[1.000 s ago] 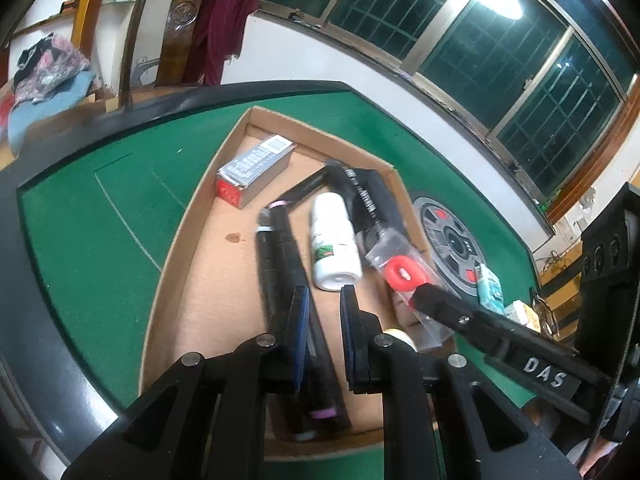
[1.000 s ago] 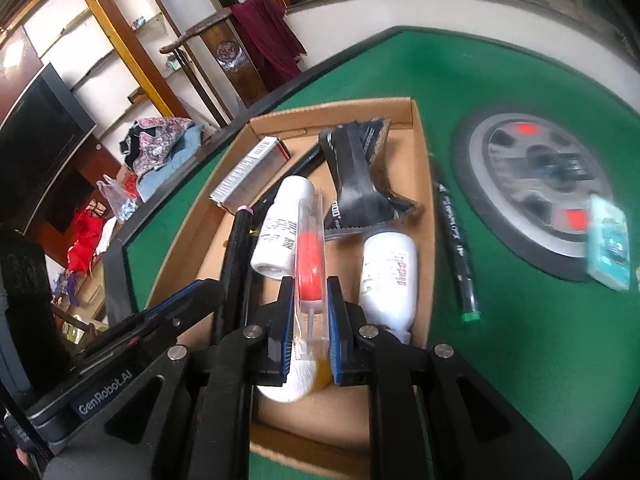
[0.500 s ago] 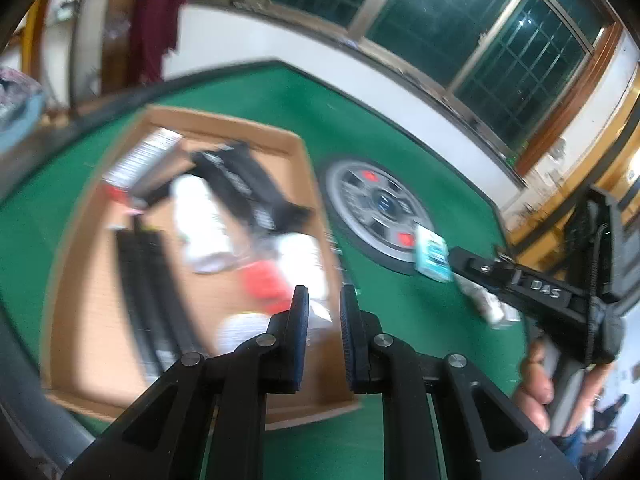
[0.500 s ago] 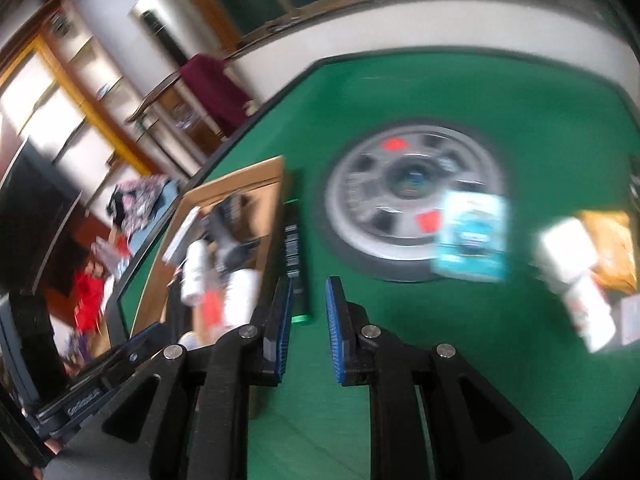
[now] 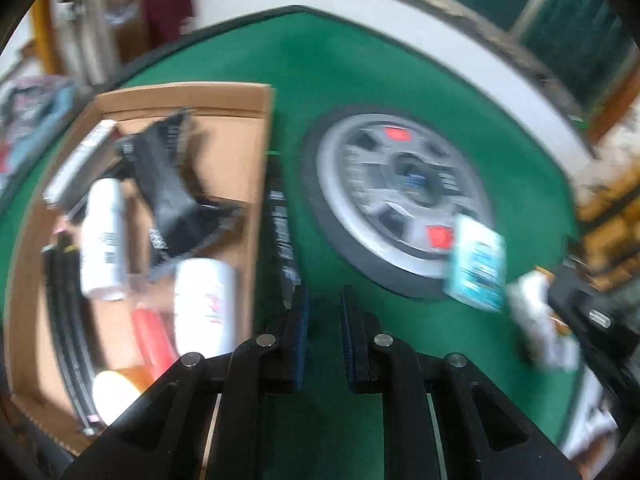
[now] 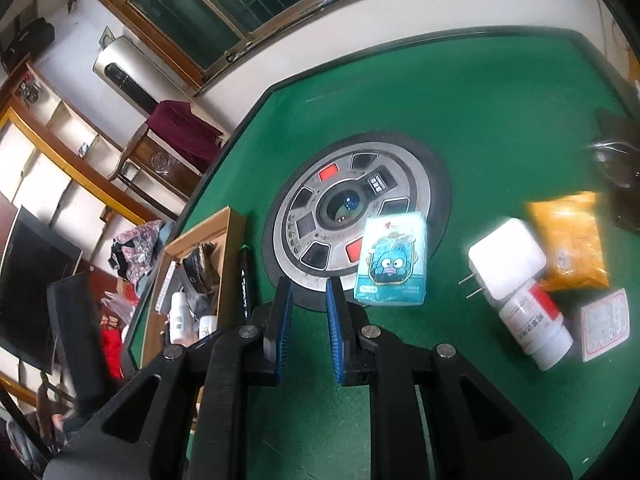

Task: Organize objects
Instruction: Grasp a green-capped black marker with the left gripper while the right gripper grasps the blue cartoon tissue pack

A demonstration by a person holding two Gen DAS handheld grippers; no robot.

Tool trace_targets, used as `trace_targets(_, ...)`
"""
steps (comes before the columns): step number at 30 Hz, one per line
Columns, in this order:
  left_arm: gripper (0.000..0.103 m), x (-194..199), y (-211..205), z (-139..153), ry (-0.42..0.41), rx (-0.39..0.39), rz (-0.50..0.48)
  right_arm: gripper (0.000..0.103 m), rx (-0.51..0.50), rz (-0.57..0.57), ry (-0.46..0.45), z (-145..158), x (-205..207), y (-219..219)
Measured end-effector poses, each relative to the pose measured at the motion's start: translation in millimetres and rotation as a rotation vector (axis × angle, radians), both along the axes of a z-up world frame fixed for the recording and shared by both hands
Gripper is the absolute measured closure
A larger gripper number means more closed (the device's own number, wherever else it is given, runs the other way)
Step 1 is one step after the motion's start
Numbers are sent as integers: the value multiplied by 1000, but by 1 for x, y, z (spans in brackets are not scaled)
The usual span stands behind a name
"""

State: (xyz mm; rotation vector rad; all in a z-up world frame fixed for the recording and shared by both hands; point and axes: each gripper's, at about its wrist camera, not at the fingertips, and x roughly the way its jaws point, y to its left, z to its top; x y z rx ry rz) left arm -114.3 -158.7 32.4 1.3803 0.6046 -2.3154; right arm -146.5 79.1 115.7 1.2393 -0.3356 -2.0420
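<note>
- between picks: both grippers, left gripper (image 5: 323,336) and right gripper (image 6: 309,326), closed on nothing.
- next (my guess): open over the tissue pack (image 6: 392,260), just right of the right fingertips.

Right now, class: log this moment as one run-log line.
left gripper: shut, empty | right gripper: shut, empty | tissue pack: outside cardboard box

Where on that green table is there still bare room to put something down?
Bare felt lies beyond the round centre console toward the table's far edge, and in front of it around the right gripper. It is crowded right of the console: tissue pack, charger, pill bottle, orange packet. The cardboard box is crowded too.
</note>
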Motion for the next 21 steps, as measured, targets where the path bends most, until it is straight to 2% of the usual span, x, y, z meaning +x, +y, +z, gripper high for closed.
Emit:
trace_targets(2, 90, -4, -2, -7, -39, -43, 62, 89, -11, -4, -7, -1, -4, 3)
trace_targets(6, 90, -11, 0, -16, -80, -115, 121, 89, -37, -12, -35, -5, -12, 8)
trace_targets(9, 90, -22, 0, -22, -102, -148, 134, 89, -31, -13, -34, -6, -14, 8)
trace_targets(12, 89, -35, 2, -25, -134, -241, 106, 89, -31, -18, -40, -8, -16, 9)
trace_targets(15, 91, -32, -5, -25, -107, -209, 71, 89, -8, -29, -53, -14, -21, 10)
trace_targets(18, 91, -11, -2, -24, -71, -131, 3, 88, 29, -48, -75, -25, -26, 11)
trace_targets(19, 91, -3, 2, -23, -62, -114, -17, 86, 48, -50, -80, -29, -28, 10)
trace_targets(21, 91, 15, 13, -23, -50, -99, -70, 73, 66, -53, -87, -35, -30, 7)
